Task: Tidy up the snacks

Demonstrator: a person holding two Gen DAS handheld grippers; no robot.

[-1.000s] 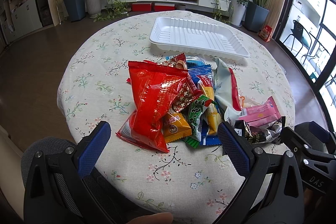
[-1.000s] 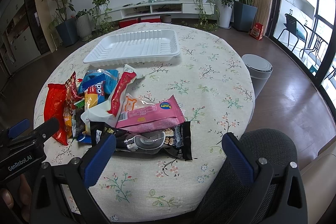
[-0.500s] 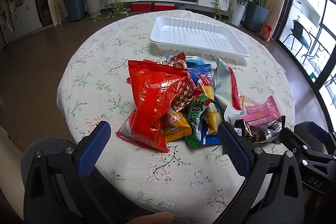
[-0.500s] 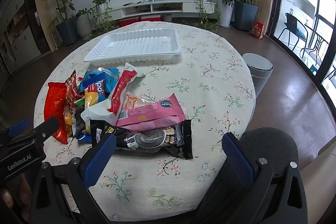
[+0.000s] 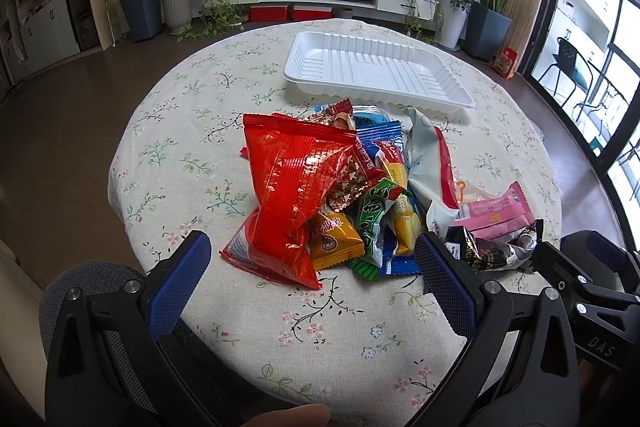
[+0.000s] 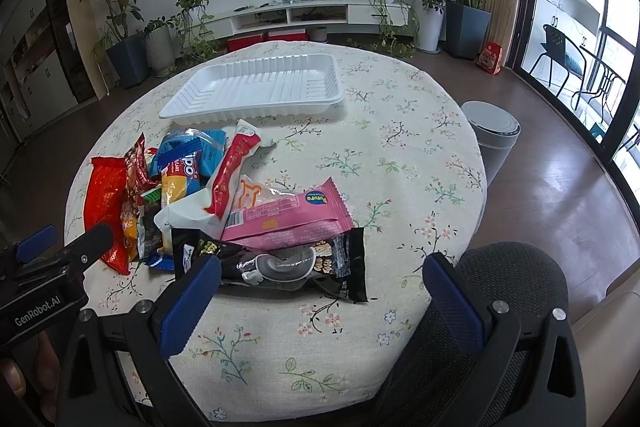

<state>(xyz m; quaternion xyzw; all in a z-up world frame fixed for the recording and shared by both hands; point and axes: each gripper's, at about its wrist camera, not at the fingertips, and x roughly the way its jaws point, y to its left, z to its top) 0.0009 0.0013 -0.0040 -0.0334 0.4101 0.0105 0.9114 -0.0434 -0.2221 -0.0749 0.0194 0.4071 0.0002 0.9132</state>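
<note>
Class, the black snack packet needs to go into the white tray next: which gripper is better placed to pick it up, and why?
Probably the right gripper: open, with the black packet directly ahead. The left gripper faces the red bag instead.

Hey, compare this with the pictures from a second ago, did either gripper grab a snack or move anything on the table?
Nothing visibly changed. Both the left gripper and the right gripper hang open and empty at the near edge of the table, the snack pile lies as before, and the white tray is still empty.
</note>
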